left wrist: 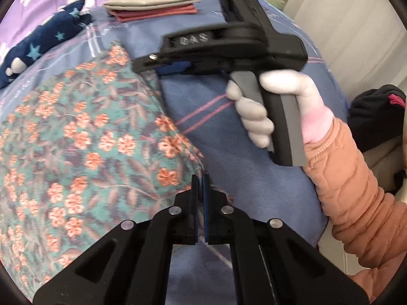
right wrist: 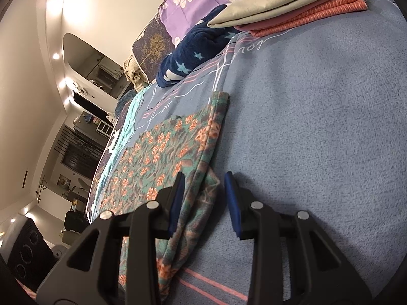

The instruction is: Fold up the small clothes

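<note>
Blue bedspread [left wrist: 216, 117] fills the left wrist view, and the floral garment [left wrist: 84, 132] lies spread flat across it. Left gripper [left wrist: 202, 178] points down right at the garment's near edge, jaws pressed fully together; whether they pinch a bit of that edge I can't tell. Just beyond the garment's far corner sits the right gripper [left wrist: 162, 70], held by a gloved hand [left wrist: 257, 109].

Over to the right wrist view: the same floral garment [right wrist: 162, 162] runs away from the lens, its doubled edge lying between the right gripper's [right wrist: 203, 178] jaws, which stand apart and aren't pressing it. Beyond the garment waits a pile of folded clothes [right wrist: 292, 7].

Best play here, I'd say: close the right on both layers of that edge, then lift both corners together, keeping the edge taut so the fold lands square.
</note>
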`<move>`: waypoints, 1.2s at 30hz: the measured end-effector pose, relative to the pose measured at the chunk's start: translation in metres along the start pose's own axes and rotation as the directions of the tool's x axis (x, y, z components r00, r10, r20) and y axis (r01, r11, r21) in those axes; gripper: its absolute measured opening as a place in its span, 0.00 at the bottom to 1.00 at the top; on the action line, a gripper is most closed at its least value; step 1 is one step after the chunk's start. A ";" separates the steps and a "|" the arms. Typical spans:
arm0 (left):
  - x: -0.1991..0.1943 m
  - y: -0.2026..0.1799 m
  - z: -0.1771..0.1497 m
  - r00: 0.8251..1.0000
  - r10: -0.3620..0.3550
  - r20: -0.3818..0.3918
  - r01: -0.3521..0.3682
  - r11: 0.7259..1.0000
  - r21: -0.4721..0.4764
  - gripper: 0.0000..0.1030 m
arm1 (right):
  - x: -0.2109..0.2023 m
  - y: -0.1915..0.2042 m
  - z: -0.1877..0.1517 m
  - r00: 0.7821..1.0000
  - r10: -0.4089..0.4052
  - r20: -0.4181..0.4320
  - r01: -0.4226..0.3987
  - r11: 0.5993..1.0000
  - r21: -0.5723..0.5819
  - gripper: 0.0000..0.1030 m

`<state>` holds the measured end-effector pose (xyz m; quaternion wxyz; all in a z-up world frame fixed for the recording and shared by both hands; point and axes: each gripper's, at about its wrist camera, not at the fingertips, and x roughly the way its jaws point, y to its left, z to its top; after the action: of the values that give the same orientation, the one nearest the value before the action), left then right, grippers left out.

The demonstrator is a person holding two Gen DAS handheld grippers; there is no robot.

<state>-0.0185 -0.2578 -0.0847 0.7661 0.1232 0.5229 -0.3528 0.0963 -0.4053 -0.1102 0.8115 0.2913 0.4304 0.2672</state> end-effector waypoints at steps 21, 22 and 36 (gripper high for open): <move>-0.004 -0.035 -0.001 0.999 0.007 0.041 -0.013 0.987 0.161 0.07 | -0.002 -0.014 0.016 0.999 -0.025 0.039 0.020 0.994 0.109 0.07; -0.008 -0.032 -0.001 0.998 0.025 0.052 -0.032 0.988 0.152 0.17 | -0.004 -0.014 0.016 0.999 -0.010 0.041 0.006 0.994 0.112 0.12; 0.037 -0.045 -0.003 1.000 -0.004 -0.007 0.006 0.966 0.259 0.25 | 0.009 0.045 0.031 0.981 -0.176 0.086 0.182 0.981 -0.067 0.02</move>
<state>-0.0433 -0.3035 -0.1105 0.7407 0.2221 0.4752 -0.4197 0.1189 -0.3758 -0.0695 0.8590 0.2314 0.4118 0.1973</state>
